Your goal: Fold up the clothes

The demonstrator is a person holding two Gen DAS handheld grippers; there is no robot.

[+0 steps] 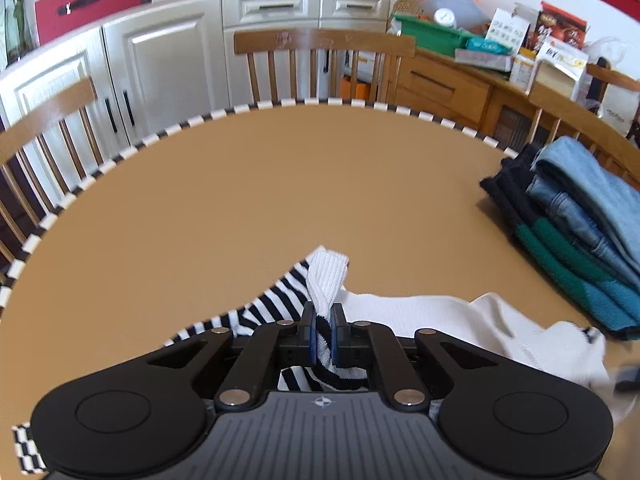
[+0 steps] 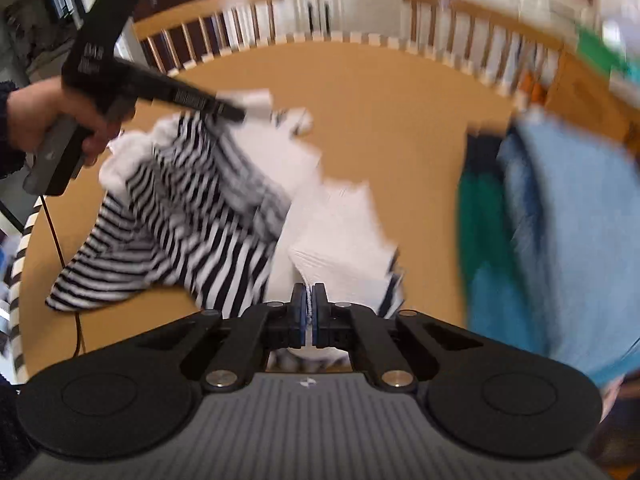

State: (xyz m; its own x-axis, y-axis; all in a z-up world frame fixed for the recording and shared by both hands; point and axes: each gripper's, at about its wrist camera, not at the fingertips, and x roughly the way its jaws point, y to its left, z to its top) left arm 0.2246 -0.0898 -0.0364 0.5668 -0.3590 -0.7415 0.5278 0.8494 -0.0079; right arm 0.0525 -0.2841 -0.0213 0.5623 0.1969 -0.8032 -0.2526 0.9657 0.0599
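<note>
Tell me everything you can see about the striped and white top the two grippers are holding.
The striped top is a soft knit: navy-and-white stripes on one part, plain white ribbed fabric on the rest, with a ribbed white cuff or hem end. It is unfolded and bunched, partly lifted off the tan table. The left gripper is shut on a fold where stripes meet white; the right gripper is shut on a white edge. It lies apart from the folded stack.

Navy-and-white striped garment [image 2: 192,232]
</note>
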